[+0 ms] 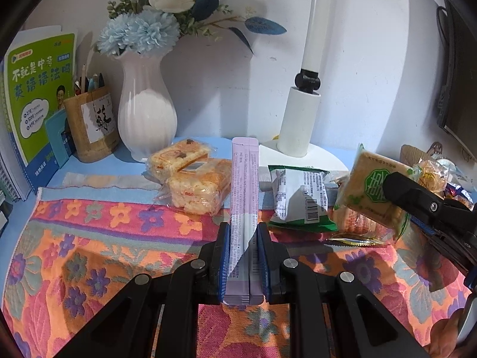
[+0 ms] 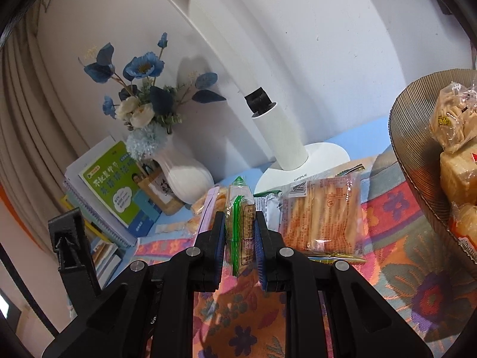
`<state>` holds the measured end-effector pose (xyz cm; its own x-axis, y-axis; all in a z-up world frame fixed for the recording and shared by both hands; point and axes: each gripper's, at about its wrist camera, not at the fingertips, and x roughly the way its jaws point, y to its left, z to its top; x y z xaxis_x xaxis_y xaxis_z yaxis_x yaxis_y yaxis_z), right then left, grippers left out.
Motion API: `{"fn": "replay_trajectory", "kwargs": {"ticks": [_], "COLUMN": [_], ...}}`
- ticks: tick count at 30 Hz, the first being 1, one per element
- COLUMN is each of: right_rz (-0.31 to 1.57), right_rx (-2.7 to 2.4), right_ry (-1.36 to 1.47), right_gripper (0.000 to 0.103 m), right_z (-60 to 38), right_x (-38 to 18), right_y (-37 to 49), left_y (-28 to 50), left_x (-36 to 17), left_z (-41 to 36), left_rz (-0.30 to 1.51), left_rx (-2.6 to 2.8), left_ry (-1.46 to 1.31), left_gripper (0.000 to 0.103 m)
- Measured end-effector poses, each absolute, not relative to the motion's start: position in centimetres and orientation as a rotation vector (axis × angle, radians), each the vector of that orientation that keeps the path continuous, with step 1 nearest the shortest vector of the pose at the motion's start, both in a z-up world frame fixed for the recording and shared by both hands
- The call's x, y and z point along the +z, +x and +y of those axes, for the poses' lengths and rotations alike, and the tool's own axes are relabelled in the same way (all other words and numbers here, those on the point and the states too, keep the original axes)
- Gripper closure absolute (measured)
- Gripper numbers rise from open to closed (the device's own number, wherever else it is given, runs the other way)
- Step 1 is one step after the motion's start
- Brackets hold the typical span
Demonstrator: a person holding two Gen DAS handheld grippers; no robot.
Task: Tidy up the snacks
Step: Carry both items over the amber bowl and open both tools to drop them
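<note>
left gripper [image 1: 244, 256]: jaws clamped on a pale purple sachet bundle [image 1: 244, 197], centre of left wrist view, lifted off the floral cloth [image 1: 89, 238]. long axis runs straight out along the fingers, far end pointing toward the lamp base [image 1: 301, 155]; held by its near end, prob. so the free end can lead on set-down.

right gripper [image 2: 238, 243]: jaws clamped on a green-trim cracker pack [image 2: 238, 223], centre of right wrist view, standing on edge, long axis roughly up-down in frame, thin faces against the pads.

ribbed bowl [image 2: 417, 161] at right edge already holds snacks, prob. the destination. other packs lie loose on the cloth on the table, between lamp base and grippers.
</note>
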<state>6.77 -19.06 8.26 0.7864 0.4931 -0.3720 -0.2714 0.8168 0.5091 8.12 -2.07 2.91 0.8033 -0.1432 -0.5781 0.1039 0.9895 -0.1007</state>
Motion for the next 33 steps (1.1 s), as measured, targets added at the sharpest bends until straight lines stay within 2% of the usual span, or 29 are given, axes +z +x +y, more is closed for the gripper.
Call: {"fn": "replay_trajectory", "kwargs": {"ticks": [8, 12, 17, 24, 29, 30, 31, 32, 33], "right_rz": [0.421, 0.376, 0.344, 0.339, 0.388, 0.410, 0.425, 0.465, 0.489], "right_rx": [0.432, 0.439, 0.396, 0.254, 0.132, 0.108, 0.099, 0.086, 0.088], "right_ry": [0.481, 0.478, 0.435, 0.396, 0.402, 0.398, 0.398, 0.406, 0.420], "right_gripper": [0.086, 0.086, 0.086, 0.086, 0.085, 0.083, 0.075, 0.067, 0.042], "right_z": [-20.9, -23.1, -27.6, -36.4, -41.6, -42.4, -42.8, -43.9, -44.3], "right_x": [11.5, 14.9, 19.0, 21.6, 21.0, 20.6, 20.2, 19.6, 19.2], "right_y": [4.9, 4.1, 3.9, 4.6, 5.3, 5.6, 5.8, 6.0, 6.3], "left_y": [6.5, 6.1, 7.4, 9.5, 11.4, 11.6, 11.8, 11.9, 12.1], "left_x": [6.4, 11.0, 14.2, 14.9, 12.8, 12.4, 12.2, 12.0, 11.9], "left_z": [-3.4, -7.0, -13.3, -20.6, -23.6, -23.9, -24.0, -24.0, -24.0], "left_rz": [0.605, 0.581, 0.607, 0.690, 0.819, 0.833, 0.841, 0.851, 0.866], "left_rx": [-0.175, -0.251, -0.325, -0.456, -0.509, -0.482, -0.482, -0.489, -0.485], "left_ry": [-0.101, -0.069, 0.013, 0.010, -0.049, -0.038, -0.036, -0.035, -0.033], "left_gripper": [0.086, 0.086, 0.086, 0.086, 0.085, 0.085, 0.078, 0.067, 0.037]}}
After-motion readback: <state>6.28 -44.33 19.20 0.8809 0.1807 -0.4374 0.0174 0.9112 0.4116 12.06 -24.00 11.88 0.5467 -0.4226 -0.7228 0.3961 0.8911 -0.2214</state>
